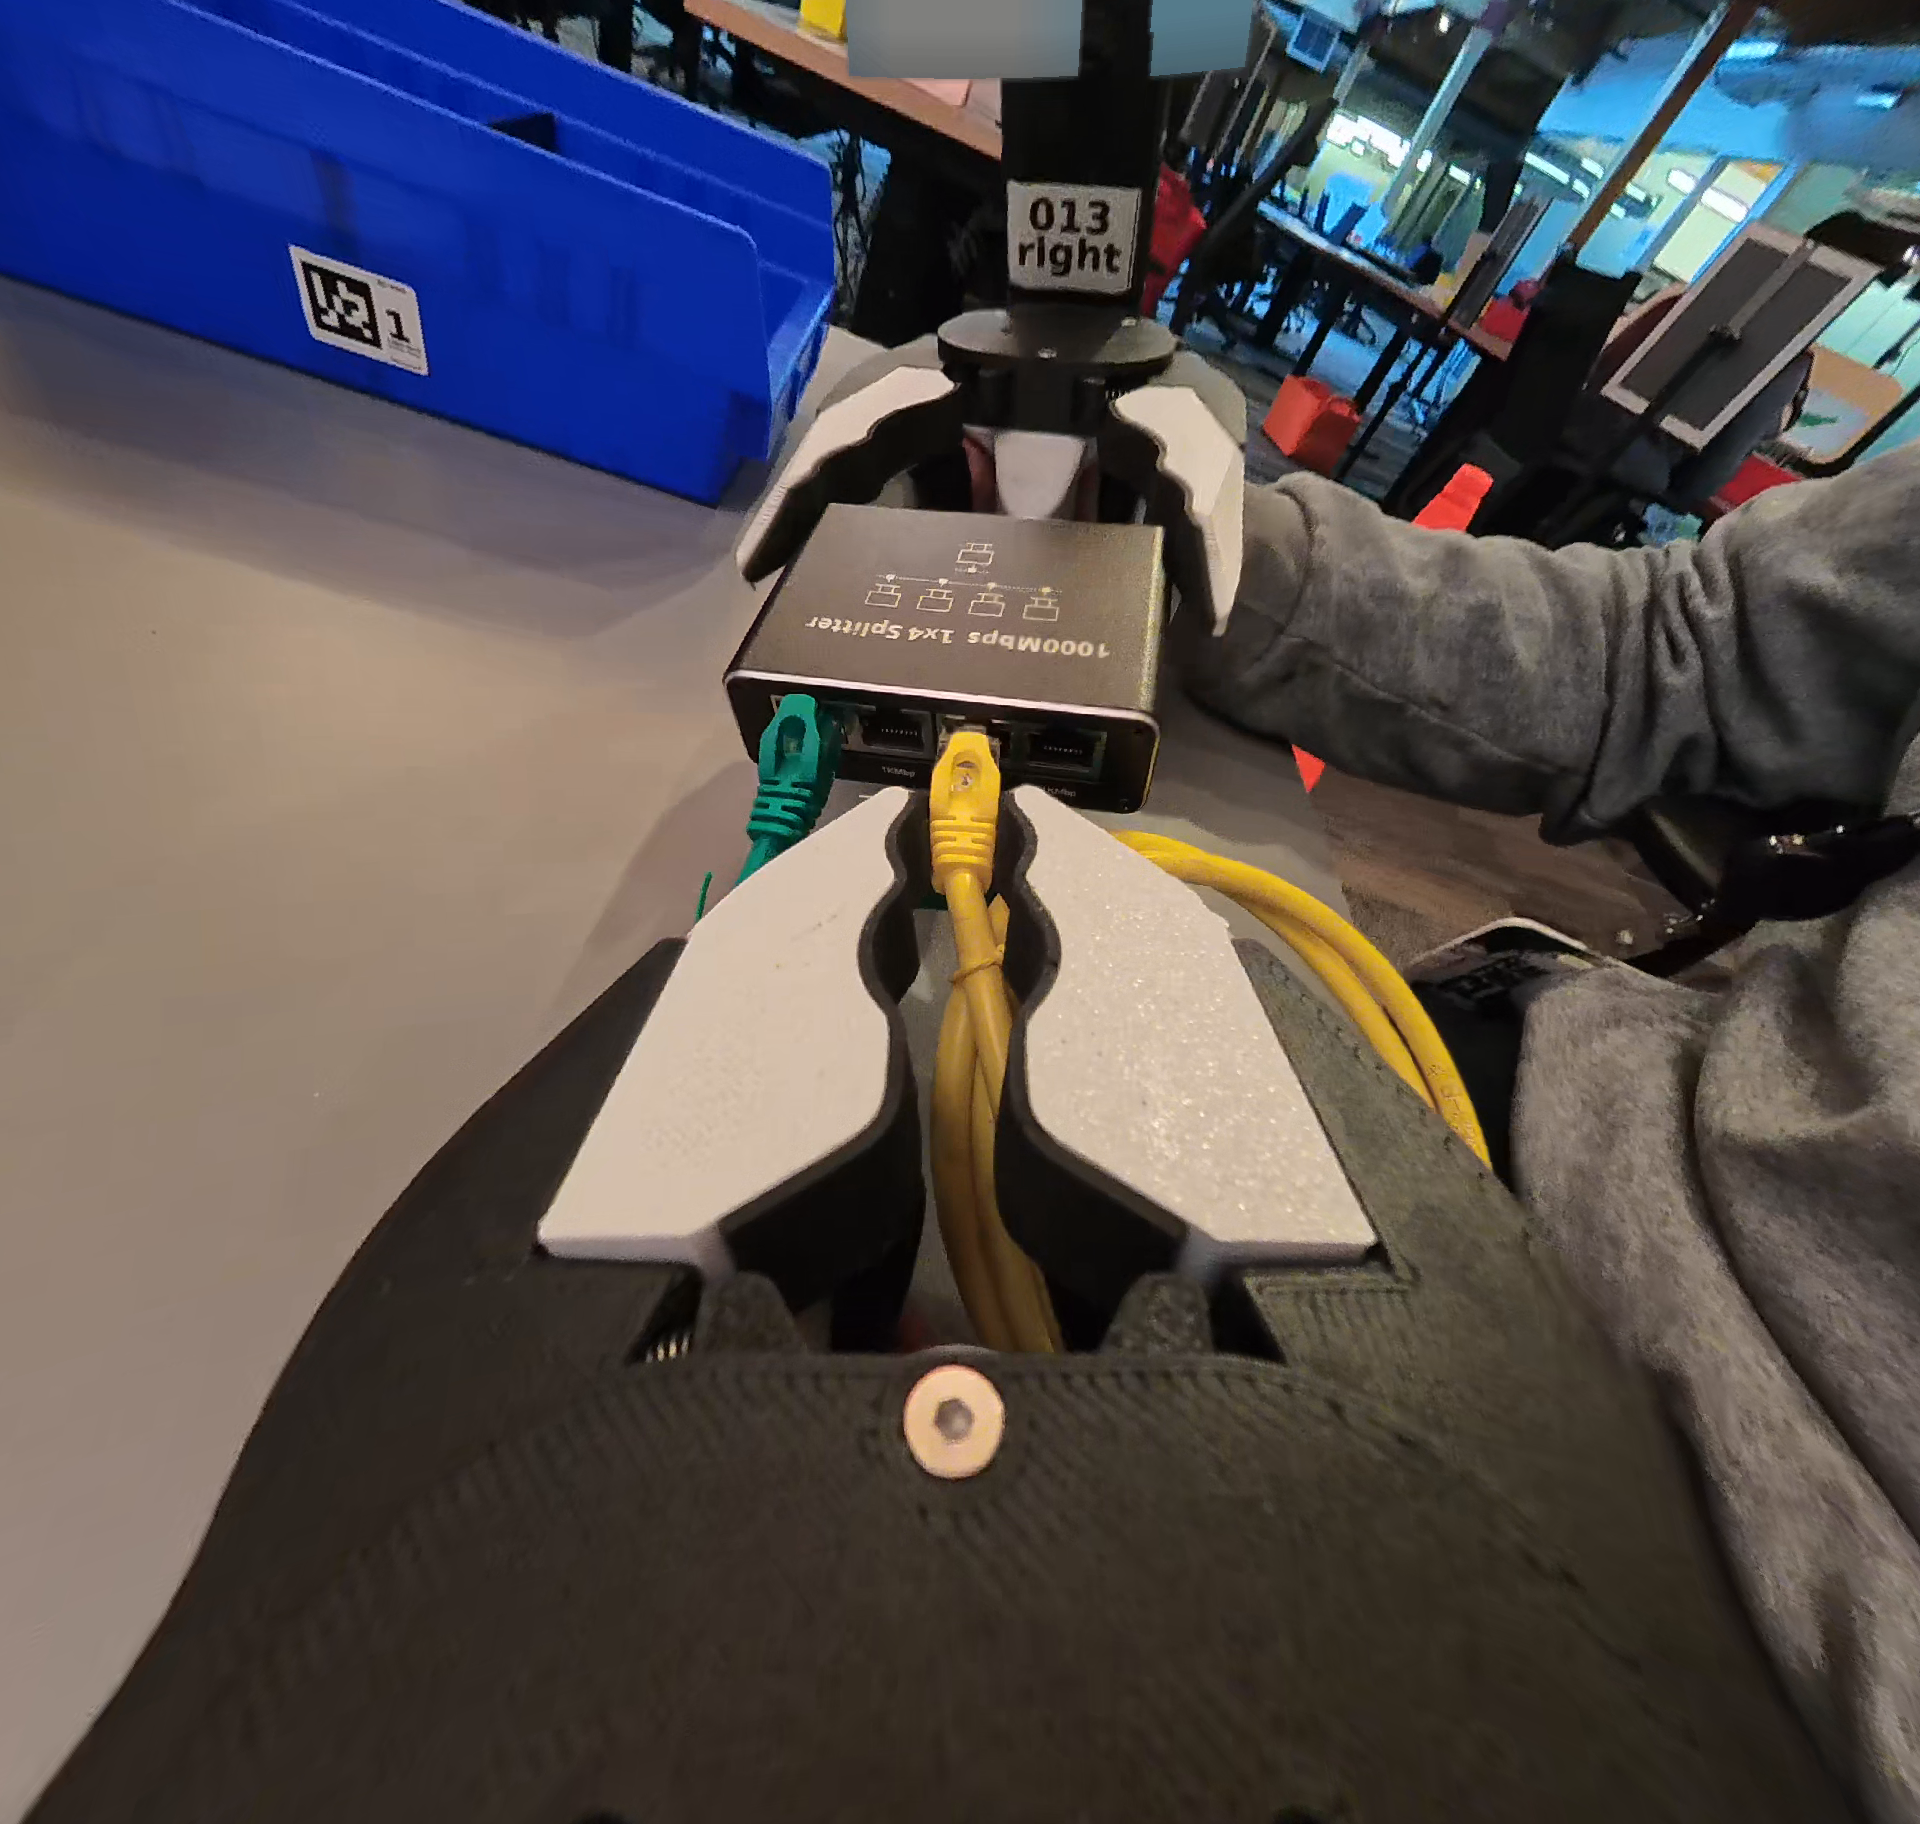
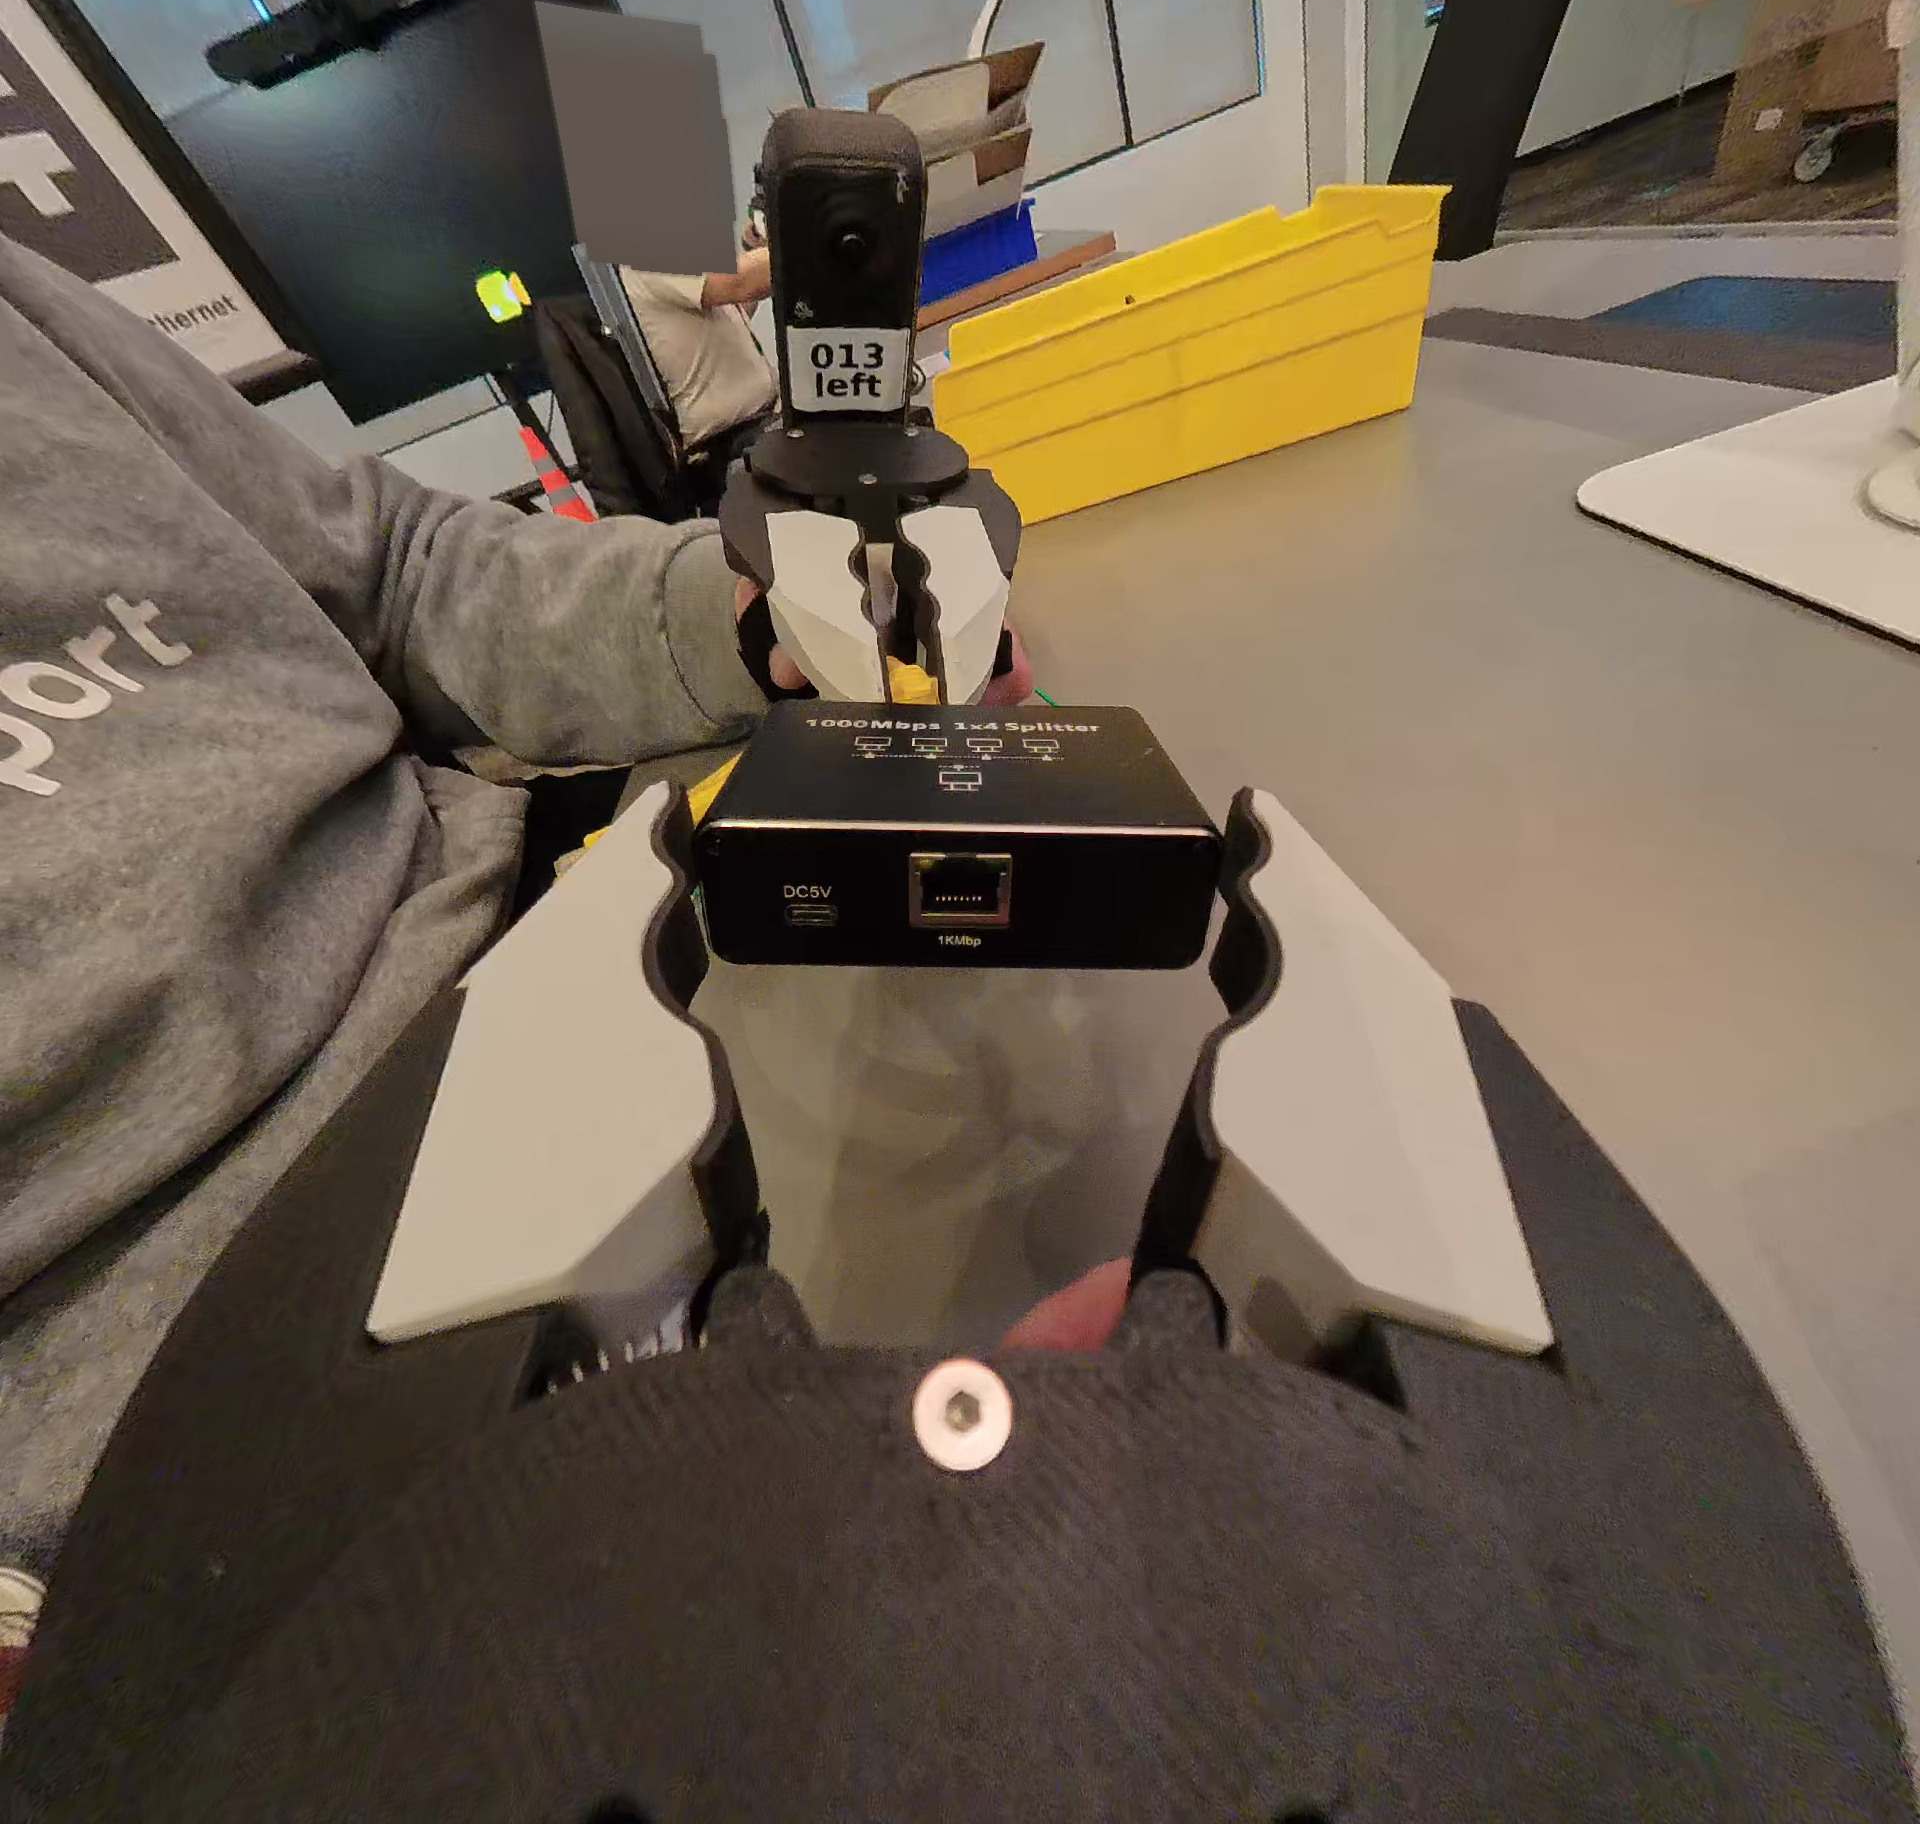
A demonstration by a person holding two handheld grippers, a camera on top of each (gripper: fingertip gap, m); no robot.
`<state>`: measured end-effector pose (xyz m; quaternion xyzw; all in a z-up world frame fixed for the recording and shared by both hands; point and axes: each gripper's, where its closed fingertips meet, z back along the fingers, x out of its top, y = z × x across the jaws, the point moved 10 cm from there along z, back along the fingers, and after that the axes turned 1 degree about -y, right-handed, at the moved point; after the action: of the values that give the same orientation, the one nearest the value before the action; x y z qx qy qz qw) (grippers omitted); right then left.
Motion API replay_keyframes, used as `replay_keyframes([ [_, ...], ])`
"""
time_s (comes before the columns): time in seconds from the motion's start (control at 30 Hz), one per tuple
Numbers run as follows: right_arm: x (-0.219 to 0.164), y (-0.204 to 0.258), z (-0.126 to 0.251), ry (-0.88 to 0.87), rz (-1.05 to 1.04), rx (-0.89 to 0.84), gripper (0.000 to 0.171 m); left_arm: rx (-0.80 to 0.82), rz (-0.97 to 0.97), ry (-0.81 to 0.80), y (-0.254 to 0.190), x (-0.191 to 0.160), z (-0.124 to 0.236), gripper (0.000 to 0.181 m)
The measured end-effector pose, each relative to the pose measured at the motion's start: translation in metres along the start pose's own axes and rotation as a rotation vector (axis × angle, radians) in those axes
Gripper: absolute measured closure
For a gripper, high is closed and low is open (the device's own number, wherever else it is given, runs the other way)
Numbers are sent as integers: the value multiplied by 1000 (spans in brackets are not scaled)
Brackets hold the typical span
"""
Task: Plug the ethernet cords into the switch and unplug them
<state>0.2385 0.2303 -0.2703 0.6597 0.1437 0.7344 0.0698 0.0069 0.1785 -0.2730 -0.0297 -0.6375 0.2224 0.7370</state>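
Grey table [image 1: 312,735] bearing the black network switch [image 1: 966,621]. Right gripper [image 2: 956,891]: jaws wide, bracing the switch's two ends. Left gripper [image 1: 961,839]: jaws narrowed around the yellow ethernet cord [image 1: 961,818] behind its seated plug. Green ethernet cord [image 1: 792,766] occupies the outermost port. Two ports remain empty; unplugging apparently not begun.

One switch [image 1: 961,621], two plugged cords, green [image 1: 792,766] and yellow [image 1: 963,818], two hand-held grippers, perhaps two bins.
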Motion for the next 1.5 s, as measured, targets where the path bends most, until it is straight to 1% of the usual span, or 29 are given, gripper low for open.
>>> replay_keyframes([
  [0.13, 0, -1, 1, 14, -4, 6, 72, 10, -9, 6, -1, 0, -2, 170],
  [0.47, 2, -1, 4, -64, -21, 32, 72, 3, 23, -102, -4, 3, -1, 169],
  [0.73, 6, -1, 8, -167, -32, 73, 72, 20, -8, -167, -13, 15, -1, 170],
  [0.83, 4, 1, 5, -168, -31, 85, 72, 15, -8, -225, -17, 24, 1, 169],
  [0.9, 7, 2, 6, -199, -17, 80, 73, 38, -63, -196, -20, 30, -2, 169],
  [1.03, 9, 3, 5, -235, -18, 106, 73, 47, -102, -122, -25, 32, -10, 169],
  [1.2, 11, 4, 4, -213, 4, 102, 73, 53, -130, -91, -27, 36, -8, 169],
  [1.33, 14, 2, 7, -208, 21, 89, 73, 61, -181, -2, -30, 45, -7, 169],
  [1.5, 13, 0, 7, -181, 31, 88, 73, 64, -195, 96, -28, 44, -6, 169],
])
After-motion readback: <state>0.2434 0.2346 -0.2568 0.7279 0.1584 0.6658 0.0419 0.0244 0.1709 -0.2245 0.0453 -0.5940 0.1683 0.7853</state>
